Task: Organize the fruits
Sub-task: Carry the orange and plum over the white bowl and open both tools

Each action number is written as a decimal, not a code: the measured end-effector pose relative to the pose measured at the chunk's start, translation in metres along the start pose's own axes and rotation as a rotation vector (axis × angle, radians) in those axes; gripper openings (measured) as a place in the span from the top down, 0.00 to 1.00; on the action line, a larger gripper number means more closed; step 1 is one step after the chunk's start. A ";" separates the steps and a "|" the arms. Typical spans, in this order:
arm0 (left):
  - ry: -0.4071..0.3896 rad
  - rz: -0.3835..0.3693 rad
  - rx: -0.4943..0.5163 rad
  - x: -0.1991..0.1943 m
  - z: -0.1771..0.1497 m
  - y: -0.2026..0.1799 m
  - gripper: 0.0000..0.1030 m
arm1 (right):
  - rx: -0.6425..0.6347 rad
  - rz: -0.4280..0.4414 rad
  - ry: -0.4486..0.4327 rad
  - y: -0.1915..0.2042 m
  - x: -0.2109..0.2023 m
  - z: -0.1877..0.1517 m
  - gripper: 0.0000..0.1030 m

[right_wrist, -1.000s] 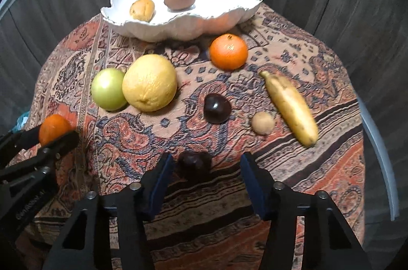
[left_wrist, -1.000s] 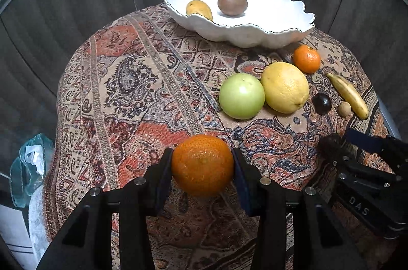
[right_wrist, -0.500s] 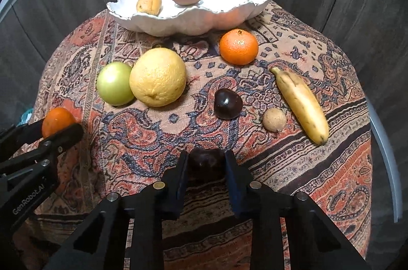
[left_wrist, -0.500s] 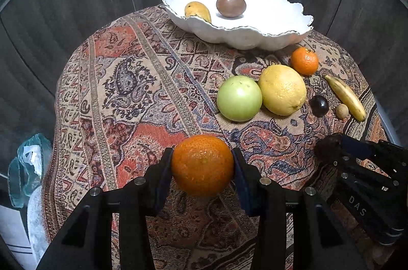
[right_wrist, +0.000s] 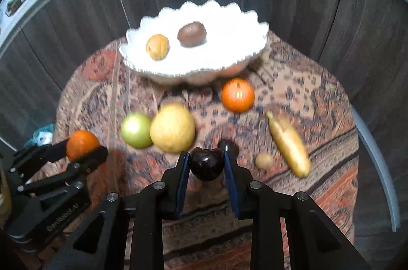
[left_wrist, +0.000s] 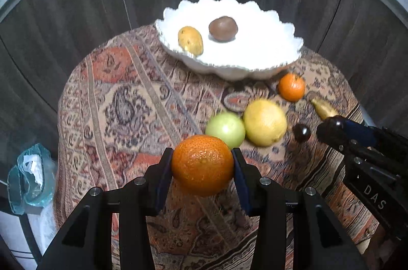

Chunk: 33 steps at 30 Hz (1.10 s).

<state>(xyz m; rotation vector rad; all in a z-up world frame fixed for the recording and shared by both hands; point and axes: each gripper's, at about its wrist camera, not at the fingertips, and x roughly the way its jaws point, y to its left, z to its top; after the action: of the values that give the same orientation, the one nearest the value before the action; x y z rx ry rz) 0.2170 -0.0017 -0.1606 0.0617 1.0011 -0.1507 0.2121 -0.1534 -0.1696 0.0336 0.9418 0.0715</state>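
My left gripper [left_wrist: 202, 165] is shut on an orange [left_wrist: 202, 165] and holds it above the patterned tablecloth; it also shows in the right wrist view [right_wrist: 83, 143]. My right gripper [right_wrist: 206, 164] is shut on a dark plum [right_wrist: 206, 163], lifted off the cloth. The white scalloped bowl [left_wrist: 267, 58] at the back holds a yellow fruit [left_wrist: 190, 40] and a brown fruit [left_wrist: 223, 28]. On the cloth lie a green apple [left_wrist: 224, 128], a large yellow citrus [left_wrist: 264, 122], a second orange [left_wrist: 291, 87], a second dark plum [left_wrist: 301, 132], a banana [right_wrist: 289, 143] and a small tan fruit [right_wrist: 264, 161].
The round table [left_wrist: 122, 101] stands before a dark wood-panel wall. A bluish plastic bag [left_wrist: 30, 175] sits low at the left, off the table. The right gripper's body [left_wrist: 369, 157] shows at the right of the left wrist view.
My right gripper closed on the dark plum and lifted it. Both grippers rose and the views tilted up; the left still holds the orange.
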 end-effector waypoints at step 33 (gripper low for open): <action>-0.049 0.005 0.031 0.063 0.143 -0.007 0.57 | -0.017 0.040 -0.024 -0.027 0.065 0.122 0.72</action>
<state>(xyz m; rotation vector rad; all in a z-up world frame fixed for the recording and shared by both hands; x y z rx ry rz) 0.3682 -0.0319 -0.1366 0.0884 0.9493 -0.1628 0.3506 -0.1749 -0.1521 0.0371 0.9166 0.1155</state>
